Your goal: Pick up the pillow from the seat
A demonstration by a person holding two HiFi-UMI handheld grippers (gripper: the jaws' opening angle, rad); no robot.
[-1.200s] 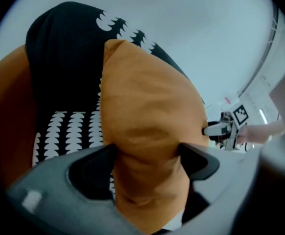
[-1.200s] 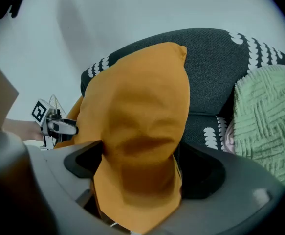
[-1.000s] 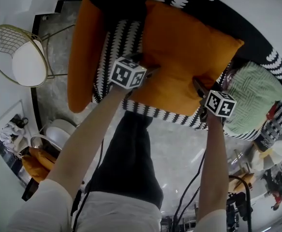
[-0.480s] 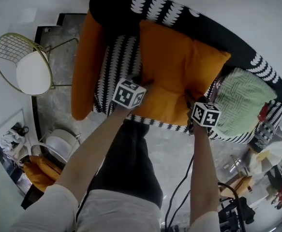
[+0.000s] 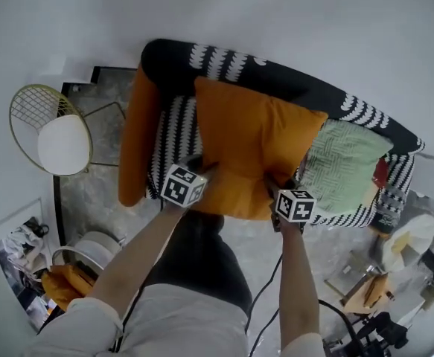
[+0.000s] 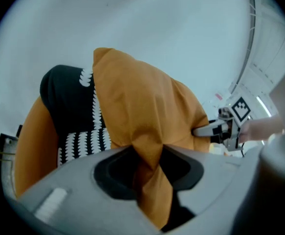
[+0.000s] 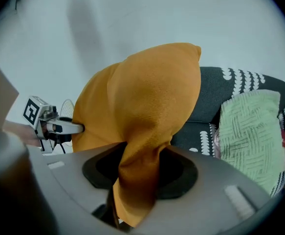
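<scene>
An orange pillow (image 5: 254, 143) hangs over the black-and-white patterned sofa seat (image 5: 170, 136), held by its near edge. My left gripper (image 5: 204, 173) is shut on the pillow's near left corner; its jaws have just been closing and orange fabric (image 6: 149, 155) is bunched between them. At the near right corner my right gripper (image 5: 271, 190) is likewise shut, its jaws also just closed, with a fold of fabric (image 7: 140, 165) pinched between them. Each gripper view shows the other gripper (image 6: 215, 129) (image 7: 66, 128) at the pillow's far side.
A green woven pillow (image 5: 343, 162) lies on the sofa's right part. An orange bolster (image 5: 135, 140) runs along its left arm, and the black back (image 5: 224, 62) stands against the white wall. A gold wire chair (image 5: 53, 129) stands at the left. Clutter sits at the lower right.
Both grippers have risen with the pillow's near edge, and the pillow has come up off the seat. The sofa now looks smaller and farther below.
</scene>
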